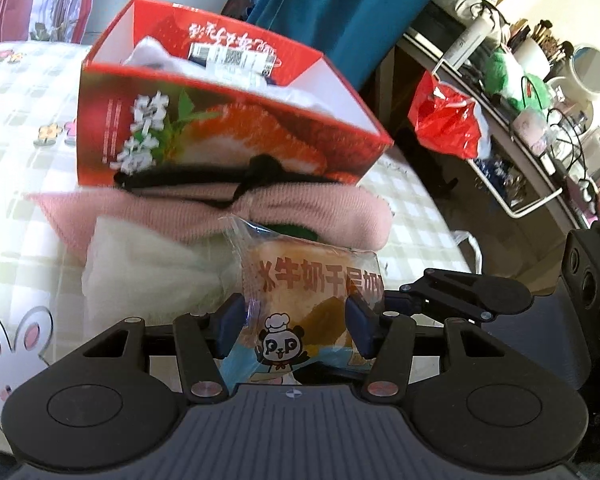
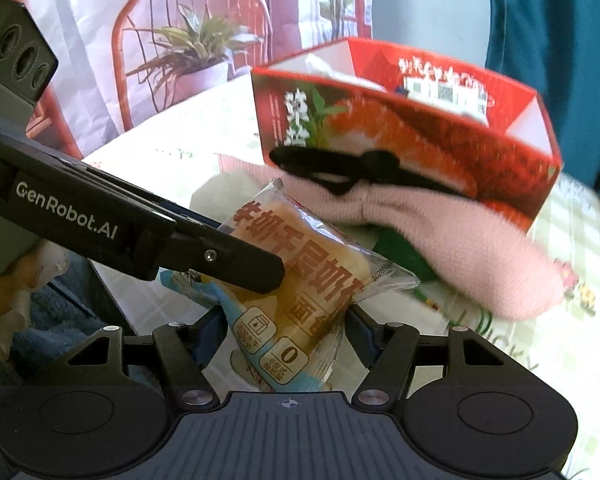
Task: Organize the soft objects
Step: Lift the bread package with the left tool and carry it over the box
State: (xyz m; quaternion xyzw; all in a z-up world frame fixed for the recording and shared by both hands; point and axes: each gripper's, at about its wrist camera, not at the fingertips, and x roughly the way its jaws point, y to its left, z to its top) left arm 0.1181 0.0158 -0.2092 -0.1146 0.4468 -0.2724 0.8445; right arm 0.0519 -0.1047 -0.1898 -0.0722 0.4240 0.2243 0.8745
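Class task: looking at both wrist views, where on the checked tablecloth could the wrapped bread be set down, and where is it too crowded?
Bare tablecloth lies left of the red box, and more right of the pink knit. In front of the box it is crowded: knit, white cloth, something green underneath. The bread packet sits in the left gripper.

A matte black plastic left gripper [image 1: 296,326] is seen, built from angular linkage arms pinned with silver screws, dark blue pads [image 1: 230,326] on its fingers and a ribbed grey base marked with a small crosshair. The matte black right gripper [image 2: 280,330] is made alike. White "GenRobot.AI" lettering is printed on the left gripper's side in the right wrist view.
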